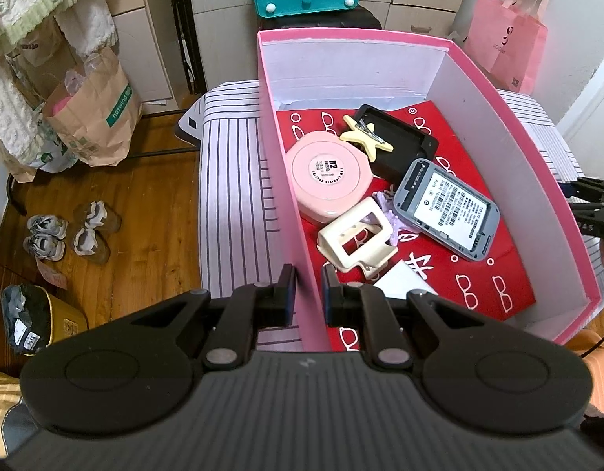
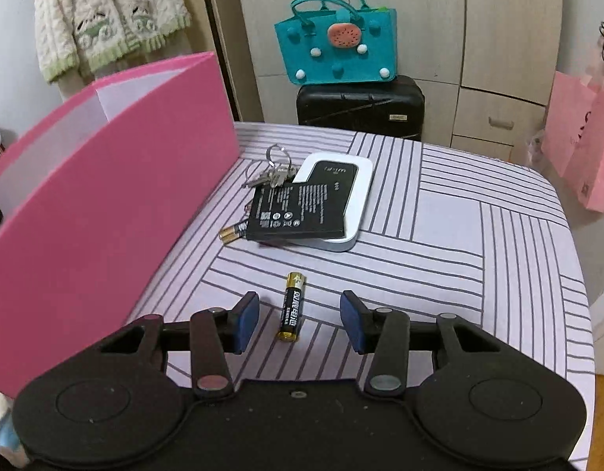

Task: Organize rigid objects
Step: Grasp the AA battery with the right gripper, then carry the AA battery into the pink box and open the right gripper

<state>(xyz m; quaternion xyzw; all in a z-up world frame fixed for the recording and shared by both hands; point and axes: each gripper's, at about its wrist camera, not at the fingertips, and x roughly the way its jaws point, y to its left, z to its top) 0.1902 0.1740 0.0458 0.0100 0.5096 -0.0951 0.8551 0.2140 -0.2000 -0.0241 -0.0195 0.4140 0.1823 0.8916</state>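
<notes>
While left tongs (image 1: 306, 292) seemingly clamp the pink box wall (image 1: 286, 196), right tongs (image 2: 300, 324) straddle a battery (image 2: 292, 306), released.

Bare striped cloth (image 2: 478, 235) lies open right of the battery (image 2: 292, 306), while the pink box (image 2: 105, 196) walls off the left and the black pack (image 2: 302, 212) with keys (image 2: 268, 174) crowd ahead.

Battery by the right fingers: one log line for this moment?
left gripper: shut on box wall | right gripper: open around battery | battery: on striped cloth
</notes>
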